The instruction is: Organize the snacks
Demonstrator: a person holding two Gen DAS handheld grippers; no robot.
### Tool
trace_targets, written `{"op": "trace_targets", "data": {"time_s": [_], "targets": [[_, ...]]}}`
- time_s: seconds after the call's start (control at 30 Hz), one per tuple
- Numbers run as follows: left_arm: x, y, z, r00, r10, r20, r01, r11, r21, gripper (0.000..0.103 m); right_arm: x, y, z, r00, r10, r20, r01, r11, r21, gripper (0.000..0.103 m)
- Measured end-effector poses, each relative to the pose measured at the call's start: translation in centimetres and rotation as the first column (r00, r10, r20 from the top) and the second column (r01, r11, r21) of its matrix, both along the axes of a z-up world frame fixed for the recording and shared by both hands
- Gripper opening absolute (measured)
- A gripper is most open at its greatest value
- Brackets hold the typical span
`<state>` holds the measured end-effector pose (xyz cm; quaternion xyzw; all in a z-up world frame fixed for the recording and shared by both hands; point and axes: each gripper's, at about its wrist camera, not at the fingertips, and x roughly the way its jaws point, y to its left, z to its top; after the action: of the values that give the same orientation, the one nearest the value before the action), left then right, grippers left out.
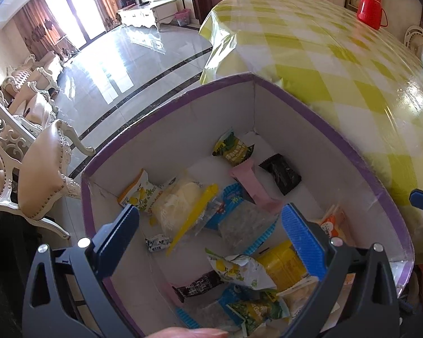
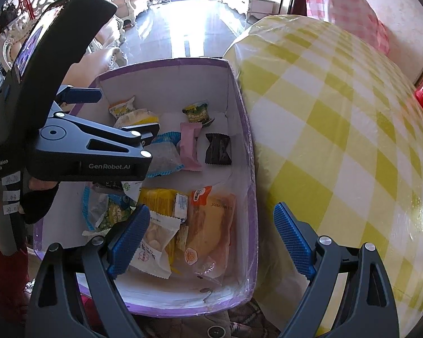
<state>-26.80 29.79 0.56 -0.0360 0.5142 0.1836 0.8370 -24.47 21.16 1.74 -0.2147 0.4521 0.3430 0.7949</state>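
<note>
The left gripper (image 1: 211, 239) hangs over the purple-rimmed box (image 1: 318, 118), jaws apart and empty. The right gripper (image 2: 211, 239) straddles the box's right wall, also spread. Snack packets (image 2: 208, 225) lie inside, the black one (image 2: 218, 153) farther back. Beyond sits the checked table (image 2: 338, 112).

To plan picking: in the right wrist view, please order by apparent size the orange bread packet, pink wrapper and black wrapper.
1. orange bread packet, although nearest the camera.
2. pink wrapper and black wrapper: too similar to rank.
</note>
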Motion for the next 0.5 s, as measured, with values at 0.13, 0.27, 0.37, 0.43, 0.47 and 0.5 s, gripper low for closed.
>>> {"op": "trace_targets", "data": {"time_s": [0.13, 0.27, 0.37, 0.43, 0.47, 0.5], "targets": [[0.06, 0.07, -0.10, 1.000, 0.002, -0.002, -0.002, 1.000, -0.002, 0.101, 0.01, -0.01, -0.05, 1.000, 0.001, 0.000, -0.001, 1.000, -0.003, 0.087], [0.03, 0.24, -0.18, 1.000, 0.003, -0.002, -0.003, 1.000, -0.009, 0.101, 0.00, 0.01, -0.07, 1.000, 0.002, 0.001, -0.002, 1.000, -0.005, 0.087], [0.02, 0.24, -0.19, 1.000, 0.003, -0.002, -0.003, 1.000, -0.008, 0.101, 0.00, 0.07, -0.06, 1.000, 0.001, 0.000, -0.001, 1.000, -0.005, 0.087], [0.04, 0.31, -0.19, 1.000, 0.004, -0.002, -0.004, 1.000, -0.010, 0.101, -0.01, 0.15, -0.11, 1.000, 0.001, 0.001, -0.001, 1.000, -0.008, 0.087], [0.05, 0.32, -0.21, 1.000, 0.005, -0.002, -0.005, 1.000, -0.010, 0.101, -0.02, 0.16, -0.13, 1.000, 0.001, 0.000, -0.001, 1.000, -0.008, 0.087], [0.05, 0.33, -0.23, 1.000, 0.006, -0.002, -0.006, 1.000, -0.011, 0.101, -0.02, 0.16, -0.13, 1.000, 0.002, 0.000, -0.002, 1.000, -0.008, 0.087]]}}
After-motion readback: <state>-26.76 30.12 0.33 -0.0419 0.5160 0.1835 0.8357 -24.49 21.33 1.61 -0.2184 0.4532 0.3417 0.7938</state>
